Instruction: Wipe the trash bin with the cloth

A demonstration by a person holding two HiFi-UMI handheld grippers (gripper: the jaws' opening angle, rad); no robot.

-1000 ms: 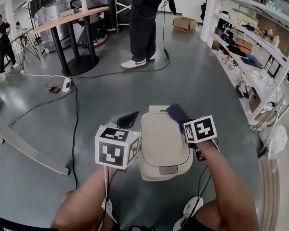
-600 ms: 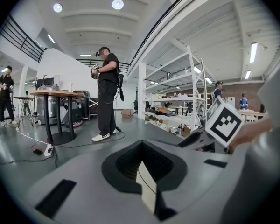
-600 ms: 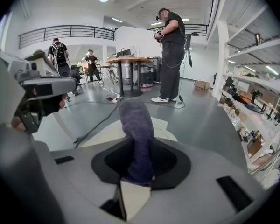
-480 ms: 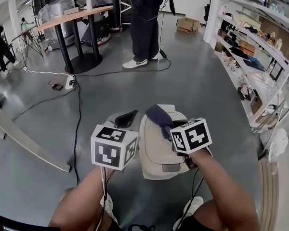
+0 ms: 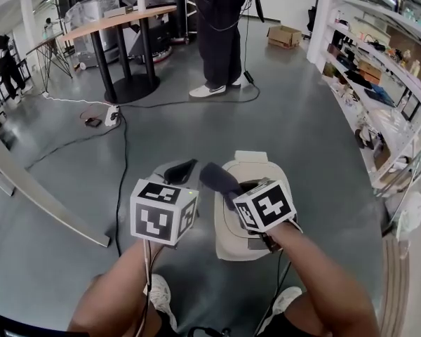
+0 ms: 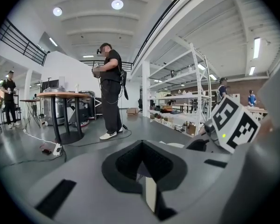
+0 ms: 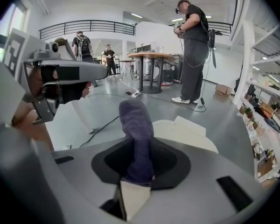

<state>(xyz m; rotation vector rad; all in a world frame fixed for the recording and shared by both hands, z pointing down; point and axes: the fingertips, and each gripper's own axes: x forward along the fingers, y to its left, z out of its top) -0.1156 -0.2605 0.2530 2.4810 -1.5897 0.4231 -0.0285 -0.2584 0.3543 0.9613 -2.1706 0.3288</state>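
The right gripper view shows the right gripper (image 7: 137, 174) clamped on the purple cloth (image 7: 136, 125). The head view places that cloth above the beige trash bin's (image 5: 233, 225) left edge. The left gripper's (image 6: 143, 174) jaws meet, empty.

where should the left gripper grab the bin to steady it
Probably its left rim, from the left: that edge of the bin lies bare beside the left gripper, while the cloth in the right gripper is over its top.
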